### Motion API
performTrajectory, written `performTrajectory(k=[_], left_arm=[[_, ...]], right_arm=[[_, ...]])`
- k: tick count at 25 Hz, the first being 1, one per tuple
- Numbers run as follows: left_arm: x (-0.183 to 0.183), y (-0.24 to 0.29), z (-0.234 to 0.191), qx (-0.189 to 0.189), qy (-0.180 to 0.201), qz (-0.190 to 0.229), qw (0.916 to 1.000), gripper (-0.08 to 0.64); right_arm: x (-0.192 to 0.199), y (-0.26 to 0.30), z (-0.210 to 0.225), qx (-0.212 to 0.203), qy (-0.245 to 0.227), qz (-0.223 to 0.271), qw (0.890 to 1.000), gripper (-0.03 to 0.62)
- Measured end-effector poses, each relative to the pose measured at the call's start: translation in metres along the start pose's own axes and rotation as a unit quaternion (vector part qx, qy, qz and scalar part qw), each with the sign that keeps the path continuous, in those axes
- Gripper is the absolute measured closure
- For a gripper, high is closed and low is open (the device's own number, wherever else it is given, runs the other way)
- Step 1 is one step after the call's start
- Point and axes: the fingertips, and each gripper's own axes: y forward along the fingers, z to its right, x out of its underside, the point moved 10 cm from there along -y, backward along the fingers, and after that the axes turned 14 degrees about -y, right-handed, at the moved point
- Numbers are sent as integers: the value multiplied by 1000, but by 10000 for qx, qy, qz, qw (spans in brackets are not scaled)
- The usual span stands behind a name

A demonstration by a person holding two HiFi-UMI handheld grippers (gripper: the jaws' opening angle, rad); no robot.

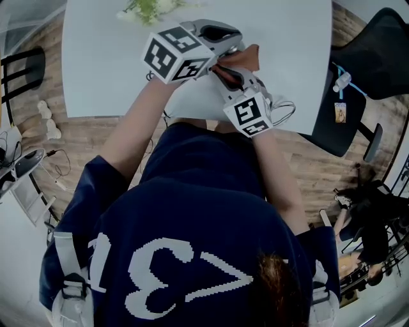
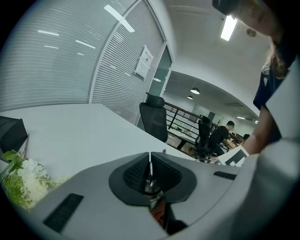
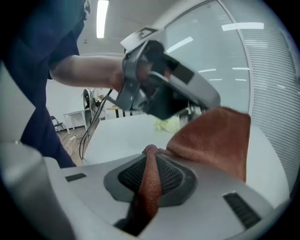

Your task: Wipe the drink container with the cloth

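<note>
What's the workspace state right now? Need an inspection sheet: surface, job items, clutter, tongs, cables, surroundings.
Surface: white table, no spills seen.
Job's things: rust-brown terry cloth held up above the table; drink container cannot be made out.
Clutter: bunch of white flowers with green leaves at the table's far edge.
Grippers: left tongs shut on a thin silvery piece; right tongs shut on the cloth.
Cables: thin wires on the wooden floor; wire loop beside the right tongs.
Surroundings: black office chair; glass wall with blinds.
</note>
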Motion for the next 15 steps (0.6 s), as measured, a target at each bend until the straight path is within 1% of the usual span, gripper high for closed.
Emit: performTrajectory(k=[2,4,6,9,10,12,13,15], left_arm=[[0,3,3,34,42,-51,10000,537],[-1,6,6,2,127,-86,9999,536],[-2,6,6,-22,186,-116,9998,535],[-2,6,6,21,185,-145,9997,536],[-2,6,6,26,193,-153,9997,535],[-1,7,5,11,213,-156,9997,536],[-1,7,5,8,216,-151,9997,535],[0,8,5,11,228,-135,9996,535]], right_arm=[[-31,-3,9,280,-222,368,9987,528],[-52,-3,13,523,-441,553,9961,528],[-54,3,10,581,-562,427,9958,528],[-33,9,-1,443,-617,100,9971,528],[-22,9,-3,311,-517,-62,9982,528],[8,7,-4,66,-69,-459,9989,528],[24,2,-3,21,189,-600,9980,528],[46,-12,4,107,582,-700,9958,528]])
